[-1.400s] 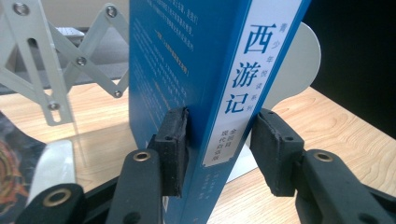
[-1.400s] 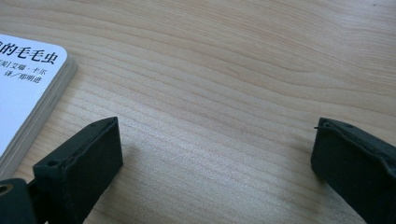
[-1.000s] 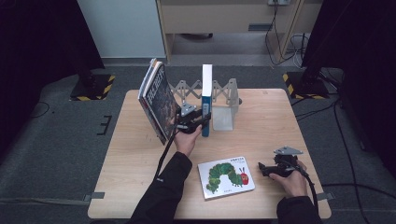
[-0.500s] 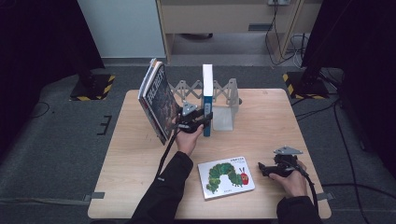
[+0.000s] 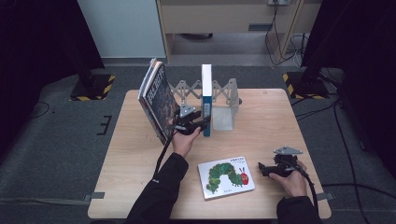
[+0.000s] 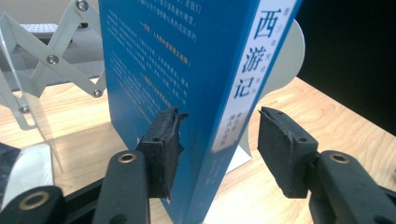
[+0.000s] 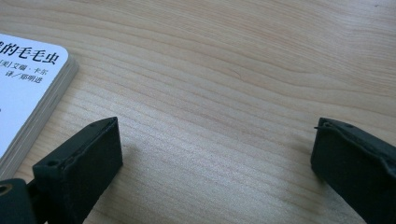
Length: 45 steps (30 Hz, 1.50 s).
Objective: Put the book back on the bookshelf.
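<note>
Nearest me, my right gripper [image 5: 265,169] rests low on the light wooden table [image 5: 280,121] at the near right, hand wrapped round it. In the right gripper view its jaws stand wide apart with bare wood grain between them, holding nothing. Just to its left lies the white board book with a green caterpillar on the cover [image 5: 226,177], flat, face up; its rounded corner [image 7: 28,88] shows in the right gripper view, close to one jaw but apart from it.

Further in, my left gripper [image 5: 201,125] is at mid-table, up against the tall blue hardcover book with Chinese characters on a white spine strip [image 5: 206,100]. In the left gripper view the jaws straddle that book's [image 6: 187,93] spine edge: one pad [image 6: 163,140] sits against the blue cover, the other pad [image 6: 282,149] stands off with a clear gap to the spine, so the jaws are partly open and not clamped.

The blue book stands upright beside a pale grey metal bookend plate [image 5: 223,114]. To the left, a dark-covered large paperback with a pictorial front [image 5: 158,100] leans tilted. I cannot tell whether it touches my left hand [image 5: 184,142].

Behind them runs a grey metal scissor-lattice expanding rack [image 5: 187,88] at the far table edge.
</note>
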Motion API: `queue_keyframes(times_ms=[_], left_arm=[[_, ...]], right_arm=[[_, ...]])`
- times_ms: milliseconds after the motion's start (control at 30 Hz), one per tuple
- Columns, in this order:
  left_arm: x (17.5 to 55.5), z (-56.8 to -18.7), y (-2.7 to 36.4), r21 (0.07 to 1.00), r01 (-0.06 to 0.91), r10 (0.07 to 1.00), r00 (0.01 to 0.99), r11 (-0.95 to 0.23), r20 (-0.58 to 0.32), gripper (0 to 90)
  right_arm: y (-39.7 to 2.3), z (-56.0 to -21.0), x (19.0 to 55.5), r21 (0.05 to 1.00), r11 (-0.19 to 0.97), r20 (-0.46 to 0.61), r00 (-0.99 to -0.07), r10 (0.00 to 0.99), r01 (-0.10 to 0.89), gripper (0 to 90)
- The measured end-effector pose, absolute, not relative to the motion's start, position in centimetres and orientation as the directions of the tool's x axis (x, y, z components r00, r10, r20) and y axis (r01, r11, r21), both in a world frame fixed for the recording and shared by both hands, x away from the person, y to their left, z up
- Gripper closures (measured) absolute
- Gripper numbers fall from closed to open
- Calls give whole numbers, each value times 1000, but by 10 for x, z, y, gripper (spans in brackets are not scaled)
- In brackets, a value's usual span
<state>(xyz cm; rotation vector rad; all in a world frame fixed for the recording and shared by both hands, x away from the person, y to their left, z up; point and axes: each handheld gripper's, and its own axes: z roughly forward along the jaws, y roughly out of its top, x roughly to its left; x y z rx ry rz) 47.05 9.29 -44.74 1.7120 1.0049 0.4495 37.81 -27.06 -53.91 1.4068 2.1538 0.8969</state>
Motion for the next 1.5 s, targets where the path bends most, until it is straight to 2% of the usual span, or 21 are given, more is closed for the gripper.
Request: queue_keyframes(times_ms=[200,367,500,633,700,867,933,1133,1233,1500], left_arm=[[459,-442,101,904,398,788,602,-153,-132,443],[449,-441,111,895,419,773,615,-152,-157,432],[435,-444,118,881,434,769,623,-189,-142,410],[422,-447,126,860,454,762,635,-234,-128,410],[415,-449,131,851,457,759,640,-258,-114,406],[396,-453,144,836,492,741,650,-243,-167,400],[388,-457,149,832,493,743,650,-253,-160,391],[369,-472,161,812,510,742,653,-285,-150,368],[365,-477,163,803,528,740,650,-275,-174,360],[355,-497,149,763,555,741,654,-332,-153,328]], right_arm=[[-271,-539,379,706,279,6,-400,917,651,12],[-270,-539,379,705,273,5,-389,921,655,8],[-273,-539,379,713,255,14,-376,926,653,49],[-273,-533,377,692,254,11,-361,932,676,137],[-273,-532,377,693,253,16,-365,931,675,140],[-270,-525,374,713,242,28,-372,928,658,172],[-268,-521,372,724,232,33,-369,929,649,184],[-257,-513,365,740,235,59,-409,911,630,210],[-251,-512,362,740,243,69,-431,900,627,229],[-238,-510,352,738,228,137,-472,871,635,256]])
